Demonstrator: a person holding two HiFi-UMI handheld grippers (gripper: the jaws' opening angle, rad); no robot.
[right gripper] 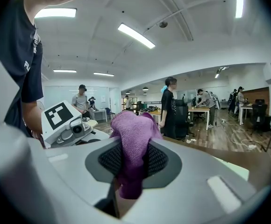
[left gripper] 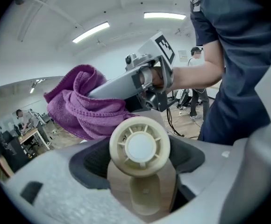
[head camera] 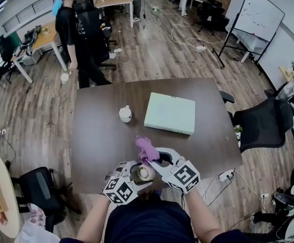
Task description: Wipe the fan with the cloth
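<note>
The floor [head camera: 152, 54] is wood. A brown table [head camera: 99, 146] sits in the middle, a black chair [head camera: 263, 124] at the right, a whiteboard [head camera: 260, 15] at the upper right, desks [head camera: 48, 34] at the upper left. Long lights [right gripper: 136, 36] glow overhead.

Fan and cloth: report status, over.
Left gripper shut on fan. Right gripper shut on purple cloth, close beside fan; contact unclear. Nothing between them.

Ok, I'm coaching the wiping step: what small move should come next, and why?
Probably move the right tool, shut on the purple cloth, onto the fan and rub its grille. The left tool is shut on the fan, and the cloth sits just beside it, seemingly off the grille.
</note>
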